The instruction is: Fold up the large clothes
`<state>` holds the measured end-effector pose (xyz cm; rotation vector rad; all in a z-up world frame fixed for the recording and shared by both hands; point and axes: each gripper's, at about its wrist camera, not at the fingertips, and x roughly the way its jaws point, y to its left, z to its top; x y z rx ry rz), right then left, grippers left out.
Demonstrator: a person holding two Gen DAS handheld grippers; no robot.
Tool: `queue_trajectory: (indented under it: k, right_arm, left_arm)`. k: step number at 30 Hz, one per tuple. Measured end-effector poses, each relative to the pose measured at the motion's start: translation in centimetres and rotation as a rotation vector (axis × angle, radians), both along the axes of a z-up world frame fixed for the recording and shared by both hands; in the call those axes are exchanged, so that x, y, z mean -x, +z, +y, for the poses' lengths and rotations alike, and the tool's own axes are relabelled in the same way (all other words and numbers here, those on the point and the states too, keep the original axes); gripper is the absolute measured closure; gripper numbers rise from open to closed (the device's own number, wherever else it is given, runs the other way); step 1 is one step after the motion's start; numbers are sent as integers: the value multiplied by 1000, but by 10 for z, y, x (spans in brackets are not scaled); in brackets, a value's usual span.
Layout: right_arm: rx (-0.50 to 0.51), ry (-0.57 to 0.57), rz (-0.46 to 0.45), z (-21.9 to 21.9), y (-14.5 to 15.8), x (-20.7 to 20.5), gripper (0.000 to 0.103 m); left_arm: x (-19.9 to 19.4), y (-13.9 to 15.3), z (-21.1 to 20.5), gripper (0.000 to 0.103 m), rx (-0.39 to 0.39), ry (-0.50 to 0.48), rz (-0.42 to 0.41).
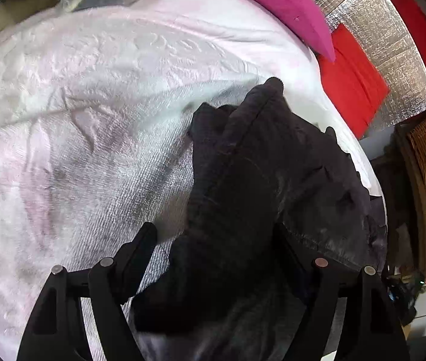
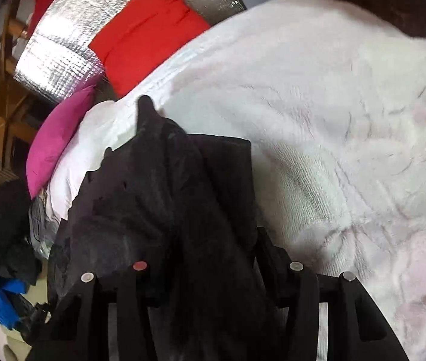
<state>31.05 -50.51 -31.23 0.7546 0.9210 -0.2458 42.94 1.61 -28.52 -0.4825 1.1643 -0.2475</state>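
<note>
A large black fabric garment (image 1: 261,180) (image 2: 164,210), dusty and creased with a raised seam, lies bunched in thick folds, one corner peaking upward, near the edge of the bed.

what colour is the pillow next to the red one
Magenta pink. The pillow shows best in the left wrist view, beside the red cushion.

We are seeing both views in bright, soft daylight, the pale blanket (image 1: 98,114) washing out to near white at its far folds. The silver foil panel (image 2: 62,48) is throwing back hard glare. The black garment (image 1: 258,195) is swallowing detail in deep shadow. Fisheye bending is curving every edge, the corners are darkening, and motion blur is softening the fabric.
</note>
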Motion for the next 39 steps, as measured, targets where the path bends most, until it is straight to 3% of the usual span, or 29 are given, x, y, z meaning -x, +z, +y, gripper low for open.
queue_trajectory:
  k: [2, 6, 9, 12, 14, 16, 19, 21, 23, 25, 27, 29, 33, 39]
  right_arm:
    - [68, -18, -40, 7, 23, 15, 50]
    - [262, 6, -255, 38, 81, 57, 50]
    - [278, 123, -290, 70, 92, 70, 53]
    - [275, 227, -220, 105, 74, 68, 54]
    - [265, 253, -128, 117, 51, 63, 54]
    - [251, 263, -14, 123, 22, 58, 53]
    - [294, 293, -34, 128, 35, 62, 54]
    - [232, 275, -119, 120, 51, 72, 54]
    - [237, 236, -150, 111, 60, 76, 54]
    - [230, 229, -115, 103, 51, 74, 54]
    - [190, 248, -10, 99, 27, 61, 53]
    - [194, 253, -8, 98, 21, 57, 53]
    - [195, 262, -77, 102, 44, 77, 52]
    - [233, 263, -155, 121, 66, 121, 46]
  left_arm:
    - [11, 18, -2, 26, -54, 11, -62]
    - [46, 66, -8, 25, -102, -3, -299]
    - [68, 77, -29, 24, -118, -57, -388]
    - [83, 57, -51, 23, -162, -148, -322]
    - [77, 29, -65, 23, -262, -165, -222]
    - [73, 22, -75, 21, -361, -180, -241]
    - [81, 34, -80, 21, -393, -181, -267]
    - [88, 45, -75, 21, -327, -176, -289]
    - [97, 52, -73, 21, -287, -171, -322]
    - [100, 39, -79, 20, -354, -181, -321]
    - [92, 16, -92, 16, -457, -205, -267]
    - [96, 16, -96, 14, -494, -191, -292]
    - [125, 37, -91, 14, -458, -149, -341]
    - [191, 76, -92, 14, -474, -119, -465]
